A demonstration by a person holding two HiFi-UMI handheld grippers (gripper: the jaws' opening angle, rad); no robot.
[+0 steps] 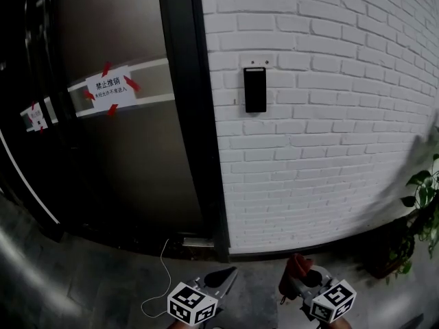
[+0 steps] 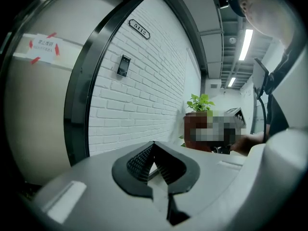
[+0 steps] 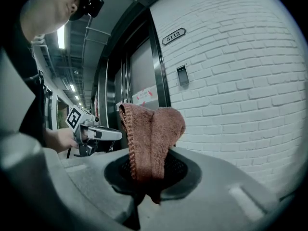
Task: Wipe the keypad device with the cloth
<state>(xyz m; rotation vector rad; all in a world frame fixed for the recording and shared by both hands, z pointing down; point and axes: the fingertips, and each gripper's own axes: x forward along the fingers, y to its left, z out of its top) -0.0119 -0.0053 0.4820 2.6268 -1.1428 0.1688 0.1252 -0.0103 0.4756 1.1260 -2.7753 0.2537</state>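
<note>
The keypad device (image 1: 255, 90) is a slim black panel fixed upright on the white brick wall (image 1: 329, 136), well above and ahead of both grippers. It also shows small and far off as the keypad (image 2: 123, 66) in the left gripper view and the keypad (image 3: 182, 75) in the right gripper view. My right gripper (image 1: 299, 271) is low at the frame's bottom, shut on a reddish-brown cloth (image 3: 151, 136) that stands up folded from its jaws. My left gripper (image 1: 223, 278) hangs beside it, jaws shut with nothing between them (image 2: 154, 147). Neither gripper touches the wall.
A dark door (image 1: 130, 156) with a taped paper notice (image 1: 110, 89) stands left of the black door frame (image 1: 199, 115). A white cable (image 1: 162, 276) trails on the grey floor. A potted plant (image 1: 422, 208) stands at the right. A number plate (image 3: 173, 35) hangs above the keypad.
</note>
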